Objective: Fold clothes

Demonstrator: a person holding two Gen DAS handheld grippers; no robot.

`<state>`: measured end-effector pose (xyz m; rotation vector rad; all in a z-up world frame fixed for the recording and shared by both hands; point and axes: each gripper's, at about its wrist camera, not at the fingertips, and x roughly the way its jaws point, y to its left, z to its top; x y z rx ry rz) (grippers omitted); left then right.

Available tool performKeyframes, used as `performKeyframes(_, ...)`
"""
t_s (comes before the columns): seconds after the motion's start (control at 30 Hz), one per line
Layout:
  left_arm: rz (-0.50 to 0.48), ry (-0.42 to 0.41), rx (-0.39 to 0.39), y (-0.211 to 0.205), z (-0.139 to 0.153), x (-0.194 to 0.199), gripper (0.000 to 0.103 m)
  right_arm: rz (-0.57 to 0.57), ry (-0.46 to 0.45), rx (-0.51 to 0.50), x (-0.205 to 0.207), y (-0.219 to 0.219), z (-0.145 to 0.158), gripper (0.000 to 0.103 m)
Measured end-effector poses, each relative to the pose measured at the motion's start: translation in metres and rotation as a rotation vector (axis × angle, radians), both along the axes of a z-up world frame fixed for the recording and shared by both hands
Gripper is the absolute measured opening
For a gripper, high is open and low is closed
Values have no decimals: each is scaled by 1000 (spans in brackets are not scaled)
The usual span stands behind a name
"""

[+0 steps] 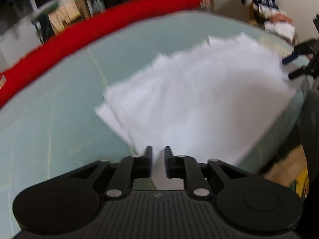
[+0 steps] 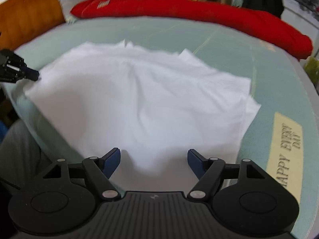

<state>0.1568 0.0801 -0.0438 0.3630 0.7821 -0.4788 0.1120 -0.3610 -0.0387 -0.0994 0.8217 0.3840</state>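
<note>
White garment (image 2: 143,99), partly folded, lay on the pale green bed sheet (image 2: 179,31), near the red bolster (image 2: 199,12). Right gripper (image 2: 154,159) stood released over its near edge; left gripper (image 1: 158,159), narrowly parted, pinched nothing visible. Corners should be aligned before regrasping.

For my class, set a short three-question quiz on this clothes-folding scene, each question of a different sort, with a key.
1. True or false: the right gripper has its jaws wide apart above the white garment.
2. Multiple choice: what lies along the far edge of the pale green bed cover? A) a red roll of fabric B) a blue bucket C) a row of shoes
3. Fill in: the folded garment on the bed is ____ in colour.

Key:
1. True. The blue pads stand apart and grip nothing.
2. A, the red roll of fabric.
3. White.
</note>
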Motion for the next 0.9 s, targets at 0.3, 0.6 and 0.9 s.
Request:
performKeyframes(0.3,154,32,-57,20,-25,42,41,-89,-8,77,52,-3,-21,86)
performKeyframes(0.6,139,3,-163,12,0,73,35,-166,-93,134,71,-12,-1,88)
performKeyframes(0.9,233,49,-213,9,-30,123,33,-222,-54,136,101,-14,-25,88)
